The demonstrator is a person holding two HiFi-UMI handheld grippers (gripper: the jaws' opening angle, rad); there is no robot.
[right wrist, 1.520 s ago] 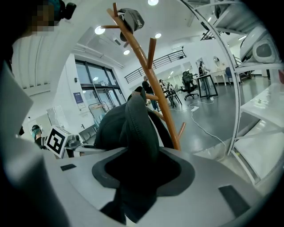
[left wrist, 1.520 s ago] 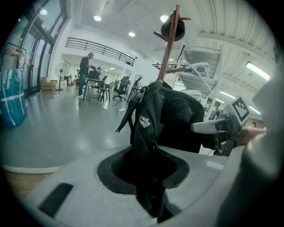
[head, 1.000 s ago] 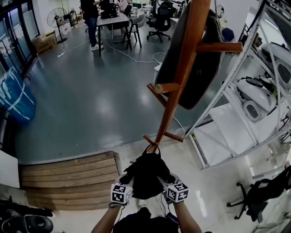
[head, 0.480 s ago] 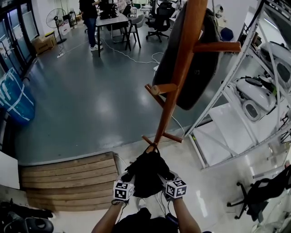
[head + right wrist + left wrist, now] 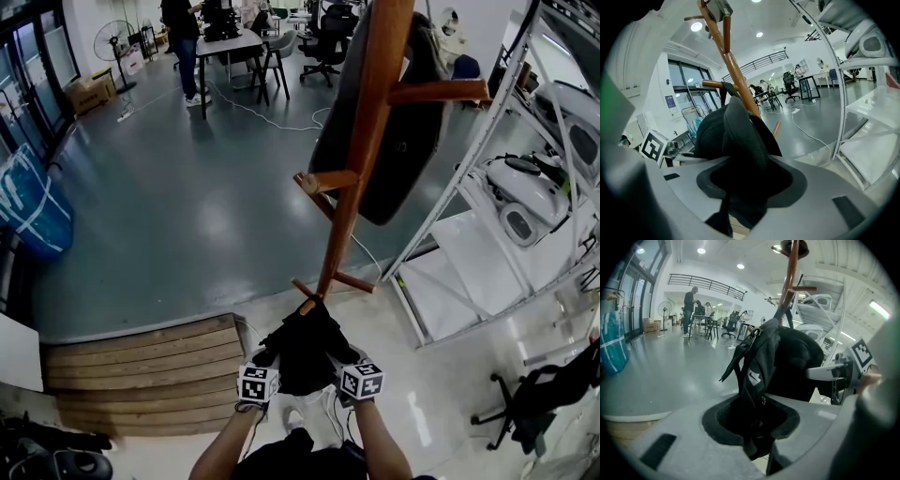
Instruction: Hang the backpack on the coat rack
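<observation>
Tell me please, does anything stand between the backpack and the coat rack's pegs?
Nothing visible does. The backpack is held right by the coat rack, whose near pegs are bare; a dark item hangs higher up on its far side.

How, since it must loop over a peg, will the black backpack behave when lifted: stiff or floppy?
Probably floppy: the backpack bunches and folds, a strap dangling loose. Its top loop looks limp, so it may need holding open at the coat rack.

Open floor (image 5: 187,206) left; coat rack (image 5: 349,202) ahead, shelving (image 5: 478,253) right
</observation>
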